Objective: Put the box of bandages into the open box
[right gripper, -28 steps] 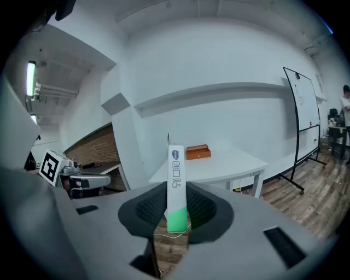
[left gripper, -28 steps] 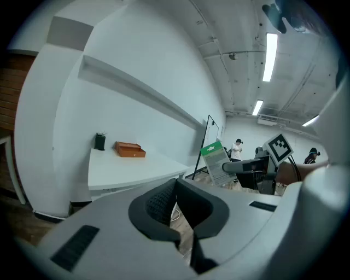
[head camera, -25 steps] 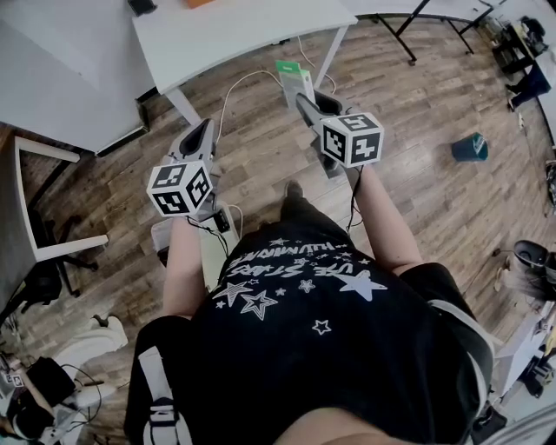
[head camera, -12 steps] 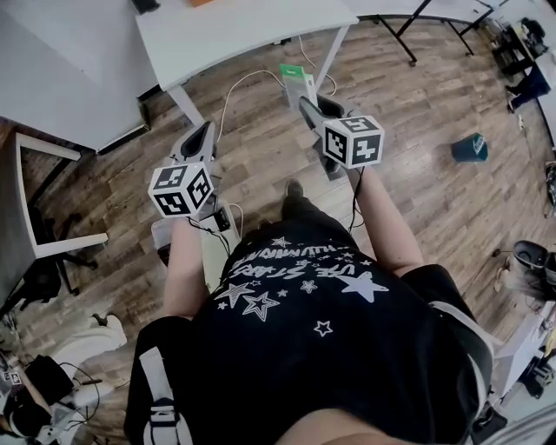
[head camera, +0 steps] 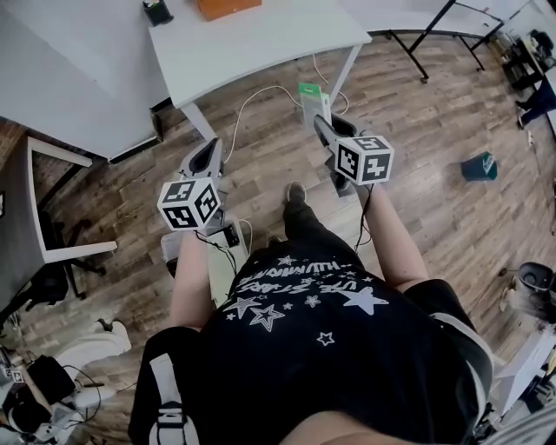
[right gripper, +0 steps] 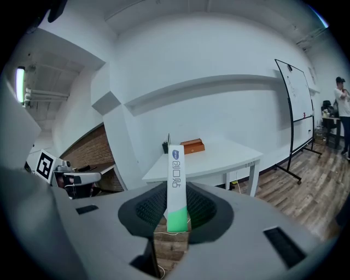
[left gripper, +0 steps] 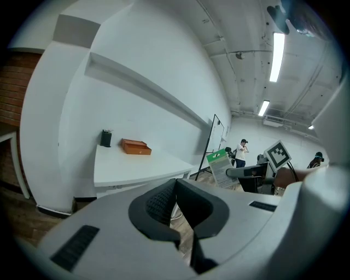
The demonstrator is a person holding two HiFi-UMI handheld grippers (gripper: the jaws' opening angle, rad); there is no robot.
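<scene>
- Both grippers sit lower in the head view than a second ago. More of the white table (head camera: 261, 43) shows at the top edge, and the orange-brown box (head camera: 228, 7) and a small dark container (head camera: 157, 11) are now in frame.
- Right gripper (head camera: 320, 117): the jaws clamp the box of bandages (head camera: 311, 97). It is a thin, flat carton in white and green, gripped edge-on between ribbed black pads. It is held in the air, short of the table.
- Left gripper (head camera: 208, 152): the ribbed pad tips meet, with nothing between them.
- Table: smooth white top on white legs.
- Floor (head camera: 434, 130): wood-grain planks.
- Orange-brown box: low and rectangular, at the table's far side, well apart from the carton.
</scene>
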